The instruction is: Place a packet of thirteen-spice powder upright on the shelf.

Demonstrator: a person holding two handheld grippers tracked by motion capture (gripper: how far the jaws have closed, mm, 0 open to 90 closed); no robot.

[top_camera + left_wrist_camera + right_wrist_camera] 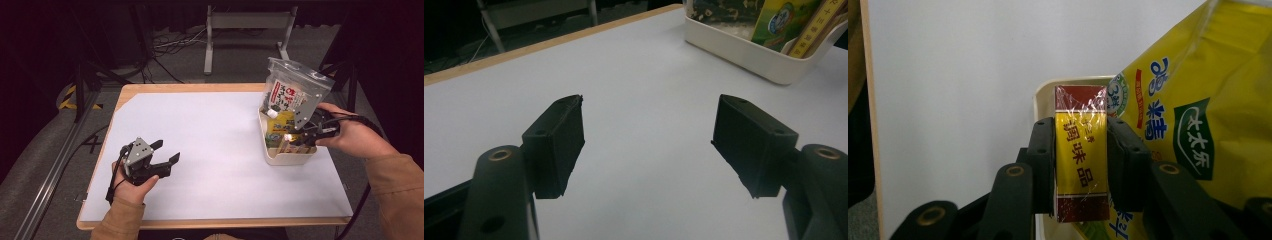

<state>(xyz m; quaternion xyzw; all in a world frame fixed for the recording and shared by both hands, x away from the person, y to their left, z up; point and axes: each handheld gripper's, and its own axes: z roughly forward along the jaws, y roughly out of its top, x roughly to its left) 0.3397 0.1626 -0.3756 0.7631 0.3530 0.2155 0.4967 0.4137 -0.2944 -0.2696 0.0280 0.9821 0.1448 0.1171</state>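
A white bin stands on the right side of the white table top. In it are a yellow pouch, a tall clear bag of snacks and a yellow and dark-red box. My right gripper reaches in from the right and is shut on that box; in the right gripper view the two jaws press the sides of the box, with the yellow pouch just beside it. My left gripper rests low at the left front of the table, open, with nothing between its jaws.
The bin lies ahead and to the right of the left gripper, across bare white surface. The wooden table edge runs along the far side. Beyond it are a metal stand and cables on the floor.
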